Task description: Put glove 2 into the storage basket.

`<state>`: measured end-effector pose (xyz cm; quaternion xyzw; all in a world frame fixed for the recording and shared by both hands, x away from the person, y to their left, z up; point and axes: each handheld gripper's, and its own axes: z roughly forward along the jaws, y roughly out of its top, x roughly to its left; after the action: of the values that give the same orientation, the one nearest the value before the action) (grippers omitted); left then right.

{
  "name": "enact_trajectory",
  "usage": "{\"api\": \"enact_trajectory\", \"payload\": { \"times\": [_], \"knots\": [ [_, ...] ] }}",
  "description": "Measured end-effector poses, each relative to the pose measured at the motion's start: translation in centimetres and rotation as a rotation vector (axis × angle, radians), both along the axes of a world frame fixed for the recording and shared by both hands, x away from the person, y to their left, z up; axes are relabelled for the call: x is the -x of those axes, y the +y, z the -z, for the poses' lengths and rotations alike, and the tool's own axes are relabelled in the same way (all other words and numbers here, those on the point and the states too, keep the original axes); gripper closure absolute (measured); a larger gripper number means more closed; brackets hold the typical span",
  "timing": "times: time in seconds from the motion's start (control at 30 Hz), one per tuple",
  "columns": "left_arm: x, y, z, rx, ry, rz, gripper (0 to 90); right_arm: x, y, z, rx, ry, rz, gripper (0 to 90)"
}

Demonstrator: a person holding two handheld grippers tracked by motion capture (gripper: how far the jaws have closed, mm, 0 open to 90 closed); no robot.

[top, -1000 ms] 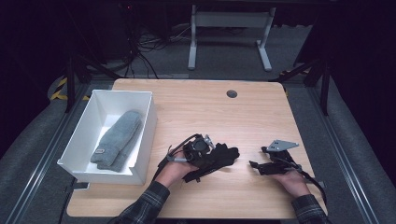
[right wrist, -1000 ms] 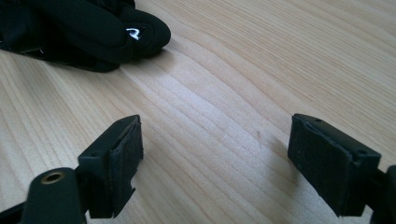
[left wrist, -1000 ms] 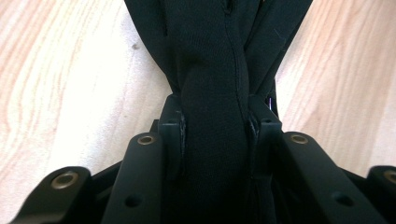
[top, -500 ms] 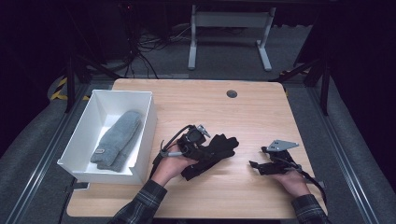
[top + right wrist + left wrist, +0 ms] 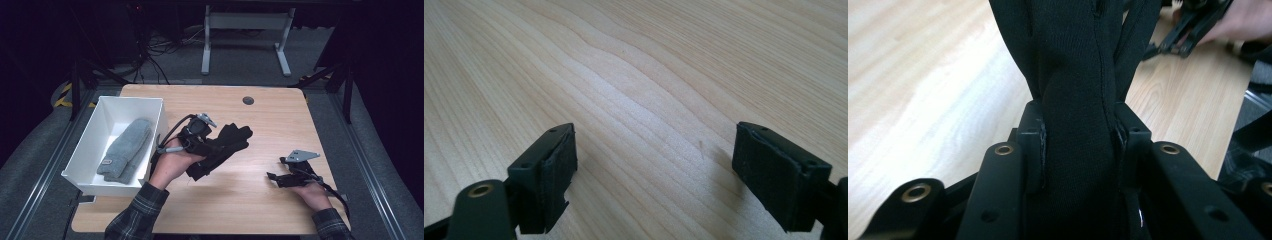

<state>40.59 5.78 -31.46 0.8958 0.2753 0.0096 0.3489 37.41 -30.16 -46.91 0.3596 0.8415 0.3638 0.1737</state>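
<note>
Left gripper (image 5: 202, 137) has its jaws clamped on the black knit glove (image 5: 222, 147), and the left gripper view shows the black fabric (image 5: 1075, 125) pinched tight between both pads. In the high view the glove hangs off the gripper just right of the white rectangular plastic bin (image 5: 95, 150), fingers fanning toward two o'clock, clear of the pale wooden counter (image 5: 250, 200). Inside the bin, at nine o'clock from the glove, lies a grey knit glove (image 5: 126, 149), flat along the floor. Over at four o'clock, well apart, the right gripper (image 5: 280, 176) sits low on the counter, jaws spread wide with bare wood grain (image 5: 649, 125) between the pads.
</note>
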Motion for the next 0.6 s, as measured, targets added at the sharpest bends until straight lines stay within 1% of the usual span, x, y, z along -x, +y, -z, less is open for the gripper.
{"api": "enact_trajectory", "payload": {
  "times": [0.03, 0.07, 0.1, 0.13, 0.3, 0.33, 0.4, 0.43, 0.5, 0.53, 0.6],
  "knots": [
    [0.0, 0.3, -0.4, 0.007, -0.002, -0.004, 65.6, 0.0, 0.0, 0.0, 0.0, 0.0, 0.0, 18.3],
    [0.0, 0.3, -0.4, 0.007, -0.002, -0.004, 65.6, 0.0, 0.0, 0.0, 0.0, 0.0, 0.0, 18.3],
    [-0.2, 0.9, -1.2, 0.016, -0.003, -0.011, 65.6, 0.0, 0.0, 0.0, 0.0, 0.0, 0.001, 18.3],
    [-0.2, 0.9, -1.2, 0.016, -0.003, -0.011, 65.6, 0.0, 0.0, 0.0, 0.0, 0.0, 0.001, 18.3],
    [-0.4, 2.7, -3.4, 0.019, -0.024, -0.042, 65.6, 0.0, 0.0, 0.0, 0.0, 0.0, 0.002, 18.4],
    [-0.5, 3.6, -4.0, 0.016, -0.036, -0.056, 65.6, 0.0, 0.0, 0.0, -0.001, 0.0, 0.002, 18.3],
    [-0.7, 4.6, -4.5, 0.023, -0.038, -0.071, 65.6, 0.0, 0.0, 0.0, -0.001, 0.001, 0.002, 18.4],
    [-0.7, 4.6, -4.5, 0.023, -0.038, -0.071, 65.6, 0.0, 0.0, 0.0, -0.001, 0.0, 0.003, 18.4],
    [-0.9, 5.7, -4.7, 0.036, -0.038, -0.096, 65.6, 0.0, 0.0, 0.0, -0.001, 0.001, 0.003, 18.3],
    [-1.1, 6.7, -4.9, 0.046, -0.037, -0.12, 65.6, 0.0, 0.0, 0.0, -0.001, 0.001, 0.003, 18.3],
    [-1.2, 7.9, -5.1, 0.049, -0.041, -0.148, 65.6, 0.0, 0.0, 0.0, -0.001, 0.0, 0.003, 18.3]
  ]
}}
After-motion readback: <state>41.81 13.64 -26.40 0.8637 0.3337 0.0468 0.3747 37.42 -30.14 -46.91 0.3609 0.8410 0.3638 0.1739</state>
